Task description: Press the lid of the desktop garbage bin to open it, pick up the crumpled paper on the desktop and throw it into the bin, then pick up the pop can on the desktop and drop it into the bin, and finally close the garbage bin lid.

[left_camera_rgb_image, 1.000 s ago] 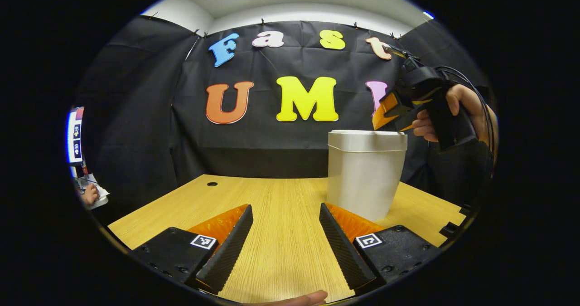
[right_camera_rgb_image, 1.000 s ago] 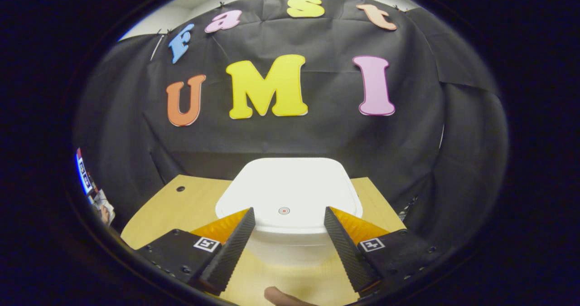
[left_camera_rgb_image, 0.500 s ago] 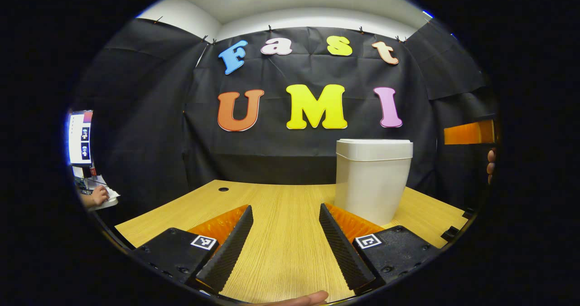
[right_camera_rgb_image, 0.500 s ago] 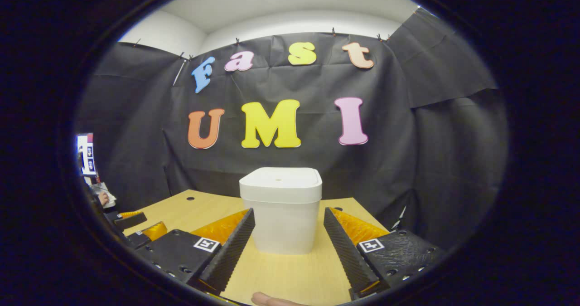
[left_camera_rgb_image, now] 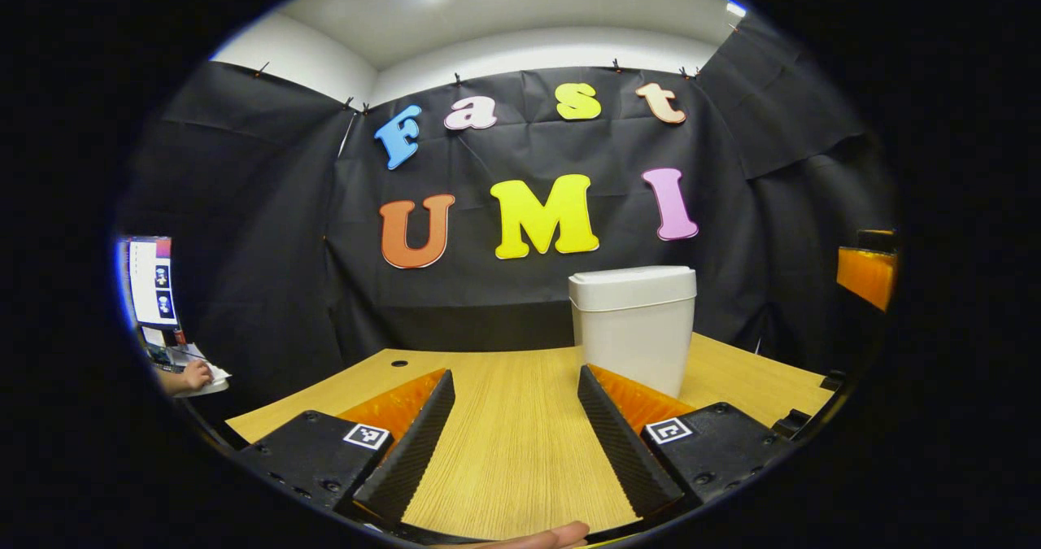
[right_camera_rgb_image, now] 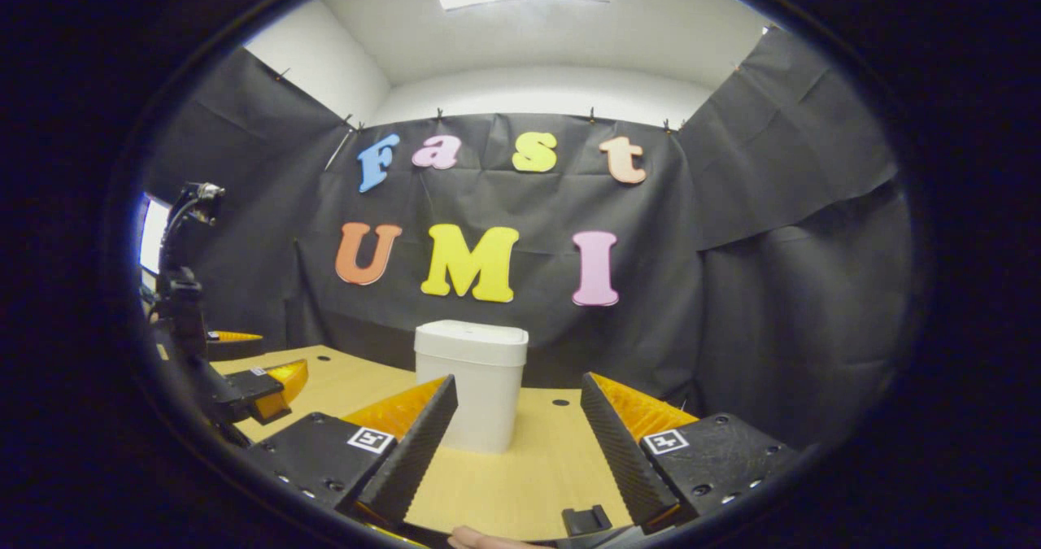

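Left gripper view first: showed a person's hand point(left_camera_rgb_image: 195, 376) at the far left edge beside a screen point(left_camera_rgb_image: 152, 282), then the left tongs point(left_camera_rgb_image: 512, 431) spread open over bare worktop point(left_camera_rgb_image: 504, 419), gripping nothing. Further right, found the garbage bin point(left_camera_rgb_image: 633, 327) upright on the worktop, just past the right finger, lid point(left_camera_rgb_image: 633, 286) down and flush. At the far right edge, caught a sliver of the right tongs point(left_camera_rgb_image: 867, 274).

Right gripper view, same order: gave the left tongs point(right_camera_rgb_image: 252, 386) side-on with jaws apart, then the bin point(right_camera_rgb_image: 472, 384) beyond its own open, empty tongs point(right_camera_rgb_image: 519, 435), plus the lid's top face point(right_camera_rgb_image: 472, 337), barely seen from the left.

Judged the bin light, stiff, smooth plastic, likely to skate or tip if shoved sideways; best pressed straight down on the lid, not gripped. Could not make out paper or can.
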Motion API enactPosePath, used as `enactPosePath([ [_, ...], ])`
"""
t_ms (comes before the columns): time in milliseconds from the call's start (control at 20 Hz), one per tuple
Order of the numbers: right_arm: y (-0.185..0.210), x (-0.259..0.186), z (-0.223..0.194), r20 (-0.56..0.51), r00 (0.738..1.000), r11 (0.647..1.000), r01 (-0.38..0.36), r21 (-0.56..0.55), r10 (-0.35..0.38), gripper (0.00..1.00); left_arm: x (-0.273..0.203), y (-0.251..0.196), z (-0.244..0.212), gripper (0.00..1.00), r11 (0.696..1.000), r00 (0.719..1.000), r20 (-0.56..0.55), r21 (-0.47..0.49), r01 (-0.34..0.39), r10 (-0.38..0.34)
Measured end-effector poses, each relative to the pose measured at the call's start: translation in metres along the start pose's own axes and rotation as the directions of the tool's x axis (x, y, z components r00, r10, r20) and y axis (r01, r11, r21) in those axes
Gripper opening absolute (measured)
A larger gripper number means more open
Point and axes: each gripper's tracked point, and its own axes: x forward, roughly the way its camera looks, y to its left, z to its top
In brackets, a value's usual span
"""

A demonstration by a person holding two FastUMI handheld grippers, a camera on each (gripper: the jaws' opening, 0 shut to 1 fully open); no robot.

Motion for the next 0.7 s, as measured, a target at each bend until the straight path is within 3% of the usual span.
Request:
enactPosePath([
  [300, -0.04, -0.01, 0.013, 0.043, 0.996, 0.996, 0.082, 0.044, -0.084, 0.97, -0.008, -0.002, 0.009, 0.98, 0.999, 1.0, 0.023, -0.045, 0.018, -0.017],
  [700, -0.06, -0.009, 0.001, 0.002, 0.995, 0.992, 0.099, 0.073, -0.099, 0.95, -0.01, 0.018, 0.016, 0.98, 0.999, 0.999, 0.043, -0.043, -0.016, 0.018],
])
